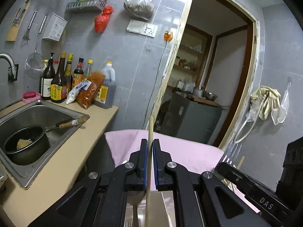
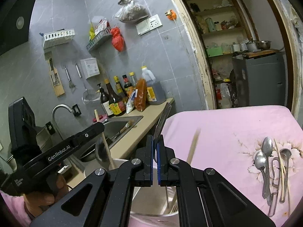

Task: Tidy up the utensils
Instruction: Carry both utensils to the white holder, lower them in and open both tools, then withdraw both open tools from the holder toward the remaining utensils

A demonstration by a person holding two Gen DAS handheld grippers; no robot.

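Left gripper [image 1: 150, 147] is clamped on a wooden chopstick [image 1: 150, 132], which stands upright through the blue pads over a metal cup [image 2: 151, 215]. Right gripper [image 2: 155, 143] pinches a fork [image 2: 163, 117] edge-on, tines toward 12 o'clock. You hold light, stiff pieces: the wood grips well, but the smooth steel may slip, so take it mid-shaft. Spoons [image 2: 265, 162] and more chopsticks lie at 3 o'clock on the pink cloth [image 2: 217, 124], well apart from the cup.

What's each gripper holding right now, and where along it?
Left gripper pinches a wooden chopstick around mid-length. Right gripper clamps a metal fork on its handle, tines up.
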